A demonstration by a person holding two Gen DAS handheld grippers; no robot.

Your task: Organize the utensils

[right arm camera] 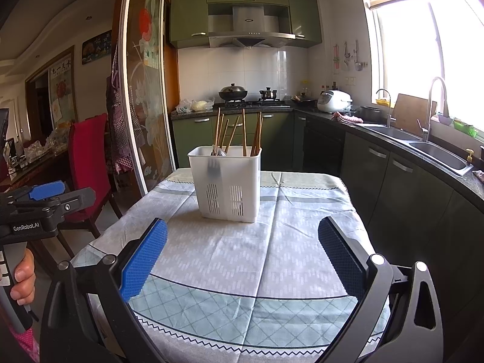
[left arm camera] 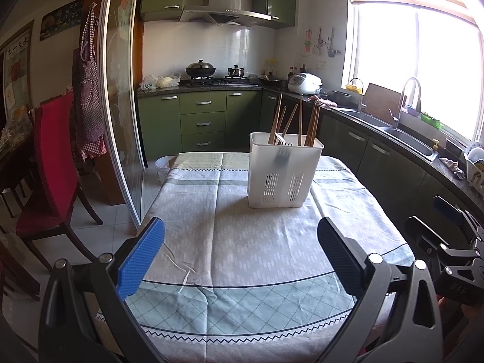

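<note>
Chopsticks and a fork stand in a white slotted utensil holder at twelve o'clock on the cloth-covered surface; left gripper and right gripper fingers spread, empty.

Setting was a home kitchen. I faced green cabinets under a steel range hood, with a lidded wok on the gas stove. A white rice cooker sat on the dark counter, a double sink below the window. Clothed table; apron hung beside the sliding door.
</note>
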